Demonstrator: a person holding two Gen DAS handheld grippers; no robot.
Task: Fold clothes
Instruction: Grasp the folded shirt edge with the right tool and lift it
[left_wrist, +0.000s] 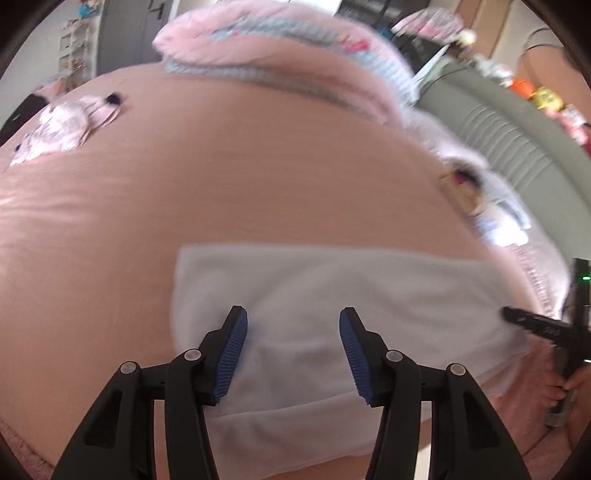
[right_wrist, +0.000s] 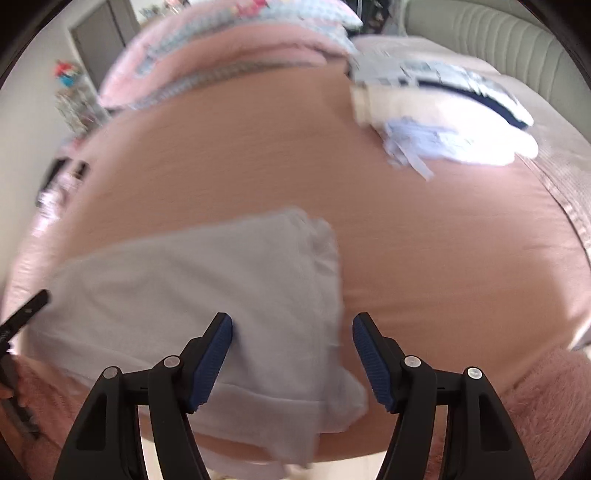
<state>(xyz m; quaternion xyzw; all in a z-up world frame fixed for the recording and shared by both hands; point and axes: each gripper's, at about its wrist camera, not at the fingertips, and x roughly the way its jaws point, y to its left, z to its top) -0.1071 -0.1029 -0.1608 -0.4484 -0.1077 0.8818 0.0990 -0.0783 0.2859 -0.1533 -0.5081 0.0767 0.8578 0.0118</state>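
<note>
pink bedsheet (left_wrist: 258, 166) bare beyond | white garment (left_wrist: 314, 295) flat | tongs (left_wrist: 293, 350) agape

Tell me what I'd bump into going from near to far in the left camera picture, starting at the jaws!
left gripper with open jaws → white folded garment → bare pink bedsheet → rolled pink blanket with a blue patterned edge

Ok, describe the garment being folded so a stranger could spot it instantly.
Start at the wide salmon-pink bed sheet. At its near edge, under both grippers, lies the plain pale grey-white folded garment. Unlike the patterned pink clothes and the white-and-navy pile farther away, it is unpatterned and lies flat.
</note>
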